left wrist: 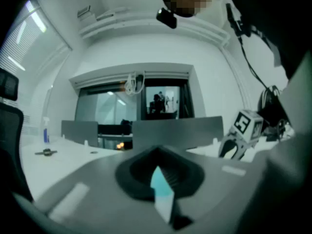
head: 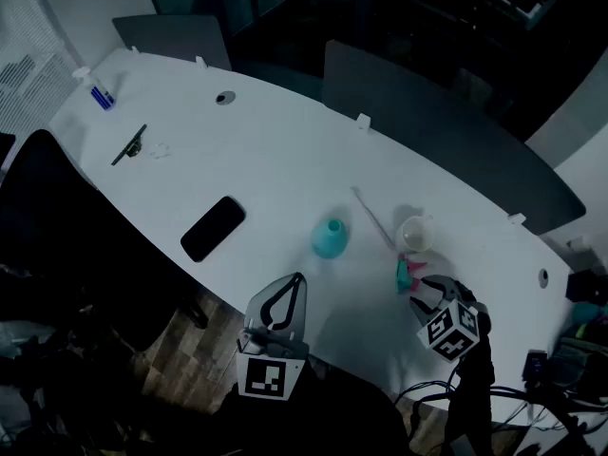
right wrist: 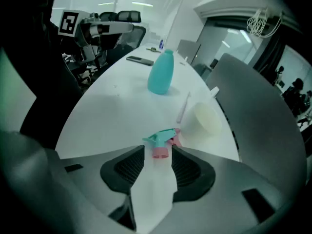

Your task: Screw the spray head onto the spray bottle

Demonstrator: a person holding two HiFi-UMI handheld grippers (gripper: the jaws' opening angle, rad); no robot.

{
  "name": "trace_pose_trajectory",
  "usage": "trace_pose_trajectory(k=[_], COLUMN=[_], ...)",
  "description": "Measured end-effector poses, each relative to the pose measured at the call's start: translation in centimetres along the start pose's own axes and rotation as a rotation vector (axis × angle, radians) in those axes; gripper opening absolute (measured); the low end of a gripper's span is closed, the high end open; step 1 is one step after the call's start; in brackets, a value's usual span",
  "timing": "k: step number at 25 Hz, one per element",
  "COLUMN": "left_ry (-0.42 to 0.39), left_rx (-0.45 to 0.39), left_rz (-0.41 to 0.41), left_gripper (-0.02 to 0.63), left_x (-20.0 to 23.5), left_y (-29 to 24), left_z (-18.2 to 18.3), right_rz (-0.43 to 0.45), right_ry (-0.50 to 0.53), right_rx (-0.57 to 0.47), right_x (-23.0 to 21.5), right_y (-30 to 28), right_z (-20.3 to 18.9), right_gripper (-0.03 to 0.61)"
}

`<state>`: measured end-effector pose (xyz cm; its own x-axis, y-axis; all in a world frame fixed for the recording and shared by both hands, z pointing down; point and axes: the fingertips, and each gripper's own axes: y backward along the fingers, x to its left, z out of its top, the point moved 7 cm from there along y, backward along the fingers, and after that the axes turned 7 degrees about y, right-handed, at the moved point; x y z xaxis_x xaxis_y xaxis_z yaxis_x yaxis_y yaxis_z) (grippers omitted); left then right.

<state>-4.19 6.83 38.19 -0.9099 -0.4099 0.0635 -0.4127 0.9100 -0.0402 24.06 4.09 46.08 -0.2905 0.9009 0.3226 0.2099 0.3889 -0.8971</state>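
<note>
Spray head [right wrist: 163, 141] lies on its side on the table's right part, pink collar towards the right gripper [right wrist: 158, 155], teal nozzle pointing left. Jaws wide, collar between the tips, not clamped. Spray bottle [right wrist: 161, 72] stands upright, left of it and apart. White cup [right wrist: 207, 118] just beyond. Left gripper [head: 285, 297] closed, empty.

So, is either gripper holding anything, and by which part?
Nothing held. Left tongs shut, empty; right tongs open, the spray head lying between their tips.

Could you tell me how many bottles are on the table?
2: a teal bottle in the middle of the table and a small blue bottle at its far-left end.
</note>
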Motion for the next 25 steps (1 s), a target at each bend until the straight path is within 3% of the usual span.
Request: trace_pose_trajectory(k=[9,17,25], left_ry=[-0.010,0.058,0.028], left_rx=[0.009,0.028,0.047], left_rz=[-0.091,-0.155,-0.266], left_gripper=[0.005,0.005,0.005], left_x=[7.4,10.0,6.0], left_y=[-3.1,-5.4,-7.2], left_z=[-0.2,-1.0,-0.8], right_rz=[0.331,0.405,0.420], right_ry=[-0.027,-0.144,-0.260], right_rx=[0.346,0.378,0.324], right_x=[-3.5,-2.2,-0.6], right_y=[-5.2,-6.9,-5.9], right_z=[1.7,2.0,1.4], right_gripper=[0.152,0.149,0.150])
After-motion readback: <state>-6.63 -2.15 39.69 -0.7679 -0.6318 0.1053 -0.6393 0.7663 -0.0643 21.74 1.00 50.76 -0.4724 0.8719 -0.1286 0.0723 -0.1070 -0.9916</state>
